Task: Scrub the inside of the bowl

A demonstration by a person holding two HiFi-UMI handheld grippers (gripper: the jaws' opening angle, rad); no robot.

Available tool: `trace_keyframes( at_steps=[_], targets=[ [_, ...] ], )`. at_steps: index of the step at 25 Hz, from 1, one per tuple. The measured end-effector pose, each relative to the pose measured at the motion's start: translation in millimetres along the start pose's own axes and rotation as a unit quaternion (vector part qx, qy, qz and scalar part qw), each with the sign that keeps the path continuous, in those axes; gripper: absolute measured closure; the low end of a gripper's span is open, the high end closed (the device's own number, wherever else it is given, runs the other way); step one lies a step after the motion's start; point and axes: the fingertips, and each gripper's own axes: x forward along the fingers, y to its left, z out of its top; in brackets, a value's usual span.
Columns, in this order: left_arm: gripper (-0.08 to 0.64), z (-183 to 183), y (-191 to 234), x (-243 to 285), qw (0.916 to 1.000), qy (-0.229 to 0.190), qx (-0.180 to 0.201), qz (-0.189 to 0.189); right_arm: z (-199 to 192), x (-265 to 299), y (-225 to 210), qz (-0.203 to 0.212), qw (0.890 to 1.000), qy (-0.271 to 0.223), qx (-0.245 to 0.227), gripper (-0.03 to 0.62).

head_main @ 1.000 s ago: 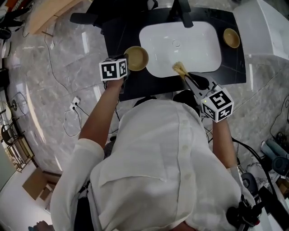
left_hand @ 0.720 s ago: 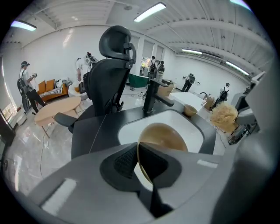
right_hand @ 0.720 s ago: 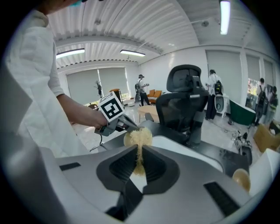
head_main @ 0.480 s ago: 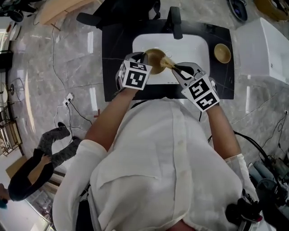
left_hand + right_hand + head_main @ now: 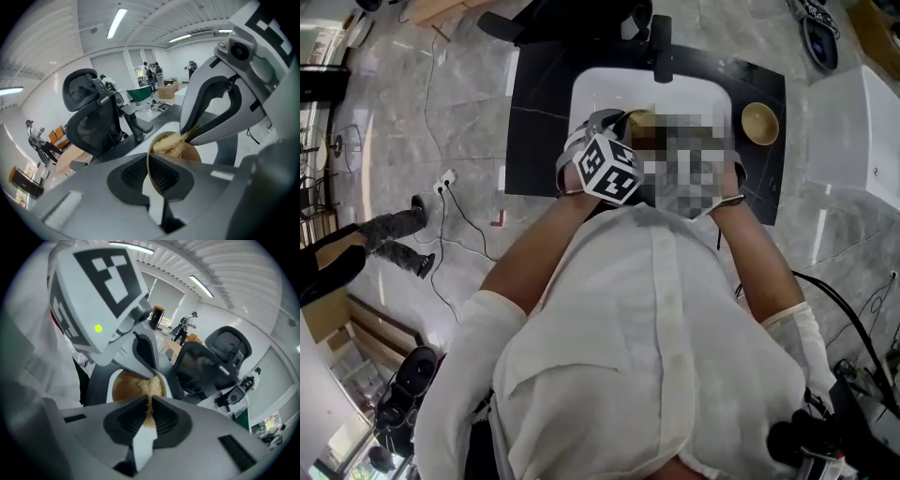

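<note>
Both forearms reach forward from the white shirt, bringing the two grippers together over the sink [image 5: 694, 94], each tilted steeply down toward the other. The left gripper [image 5: 153, 174] has its marker cube rolled up toward the head camera. Its ribbed dark fingers [image 5: 136, 176] are nearly closed, pinching the thin rim of the bowl [image 5: 191, 153]. The bowl is round, smooth and tan-brown; it juts out beyond those fingertips, tipped on edge, with its open side turned to the right gripper [image 5: 149, 414]. That gripper's fingers [image 5: 126, 420] are also squeezed almost together, clamping a scrubber [image 5: 151, 389], a pale, straw-coloured wad of loose, coarse fibres. The wad sticks out past the right fingertips into the bowl's hollow and lies against the inner wall, just beside the left fingertips on the rim. Nothing but the fibres shows inside the bowl. The sink beneath both sets of fingers is a white, glossy, rounded-rectangular basin set in a flat black counter [image 5: 534, 122], with a dark faucet [image 5: 661, 47] on its far side. A second bowl [image 5: 759, 123] of the same tan colour stands on the counter, well off to the right of the right fingers.
</note>
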Motion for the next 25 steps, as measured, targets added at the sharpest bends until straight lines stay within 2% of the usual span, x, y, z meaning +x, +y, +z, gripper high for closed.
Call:
trace_keyframes(
  at_steps=[3, 6, 10, 14, 18, 22, 25],
  targets=[
    [0.545, 4, -11, -4, 0.9998, 0.002, 0.011, 0.015, -16, 4, 5, 0.012, 1.0, 0.011, -0.02, 0.566],
    [0.545, 10, -18, -6, 0.9995, -0.005, 0.007, 0.029, -29, 2, 14, 0.031, 0.999, 0.014, -0.002, 0.566],
    [0.545, 15, -19, -11, 0.999, -0.011, -0.008, 0.041, -37, -1, 31, 0.067, 0.996, 0.004, 0.056, 0.566],
    [0.545, 21, -22, -15, 0.9986, -0.018, -0.02, 0.046, -35, -8, 43, 0.11, 0.986, -0.022, 0.124, 0.566],
    [0.545, 25, -28, -20, 0.9981, -0.023, -0.037, 0.044, -24, -19, 53, 0.14, 0.977, -0.055, 0.153, 0.566],
    [0.545, 20, -41, -26, 0.9982, -0.018, -0.047, 0.033, -18, -32, 47, 0.134, 0.973, -0.081, 0.167, 0.566],
    [0.545, 16, -50, -28, 0.9986, -0.015, -0.041, 0.029, -17, -40, 36, 0.103, 0.982, -0.076, 0.14, 0.566]
  ],
)
